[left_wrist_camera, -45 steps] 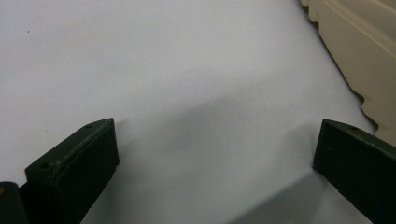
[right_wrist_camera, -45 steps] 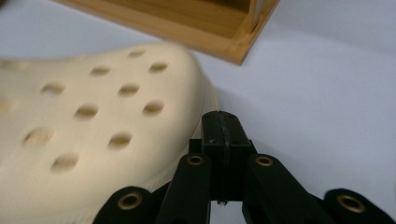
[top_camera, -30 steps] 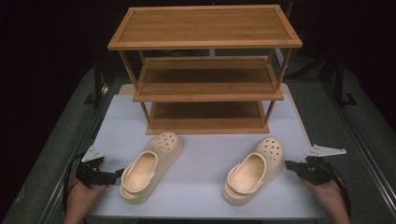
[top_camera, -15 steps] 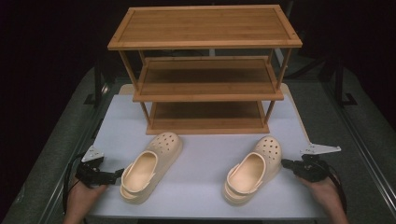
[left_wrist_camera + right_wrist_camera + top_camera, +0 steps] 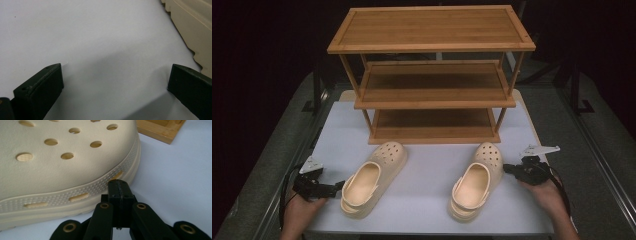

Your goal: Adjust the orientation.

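The right gripper (image 5: 508,169), jaws pressed together on nothing, has edged in toward the right clog (image 5: 477,180) since a second ago; its tips now sit just beside the shoe's ribbed side wall (contact cannot be confirmed). The left gripper (image 5: 339,186) has kept its place, jaws spread wide over the white mat (image 5: 427,165), beside the left clog (image 5: 372,177). Both clogs lie unmoved, toes toward the bamboo rack (image 5: 432,75).
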